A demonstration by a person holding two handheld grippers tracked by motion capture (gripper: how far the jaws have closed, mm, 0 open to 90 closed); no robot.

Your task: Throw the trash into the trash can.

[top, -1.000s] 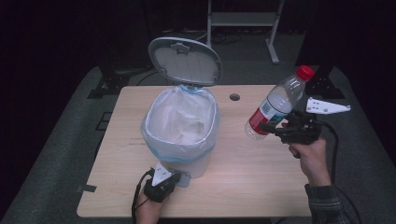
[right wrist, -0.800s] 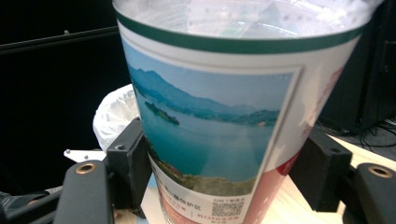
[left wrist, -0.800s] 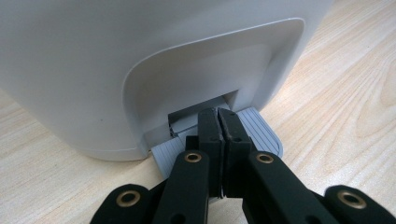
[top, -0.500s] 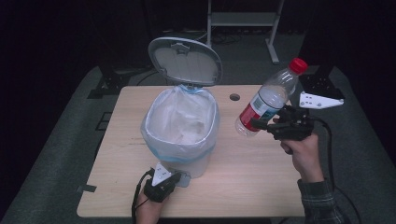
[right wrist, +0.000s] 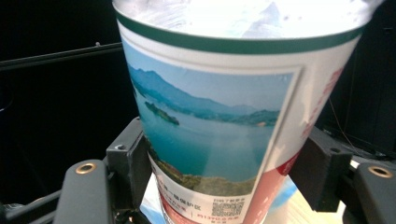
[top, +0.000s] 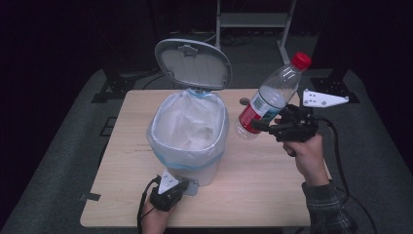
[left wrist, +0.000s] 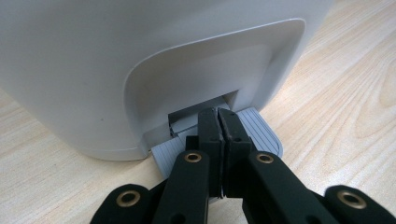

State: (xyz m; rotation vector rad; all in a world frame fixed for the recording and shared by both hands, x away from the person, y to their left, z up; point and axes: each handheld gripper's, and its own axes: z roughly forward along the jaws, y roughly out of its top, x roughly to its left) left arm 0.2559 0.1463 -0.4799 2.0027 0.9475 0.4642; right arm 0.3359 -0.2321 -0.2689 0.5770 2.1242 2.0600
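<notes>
On the table's right side, seen from the high view, the right gripper (top: 265,126) clamps a bottle (top: 271,95) by its labelled lower half. Against the two earlier high pictures the bottle has climbed and drifted left, toward the bin (top: 189,134); its red cap tilts up and away to the right, its base points down toward the bin's rim. It hangs in the air just beside the bin's right edge, not yet over the white liner. The lid (top: 193,63) stands up behind the opening, as it did in both earlier pictures. At the near edge the left gripper (top: 181,185) sits low against the bin's foot and has not shifted.

Along the left gripper view, the two black jaws are pressed together with nothing between them, their tips (left wrist: 218,123) resting on the grey ribbed pedal (left wrist: 261,135) at the bin's base. That pressure is likely what keeps the lid up.

Along the right gripper view, the pads (right wrist: 133,161) squeeze the bottle's label (right wrist: 210,144) from both sides, a firm hold.

My reading: the bottle is on its way in, and the drop needs a little more travel left until it clears the rim.
</notes>
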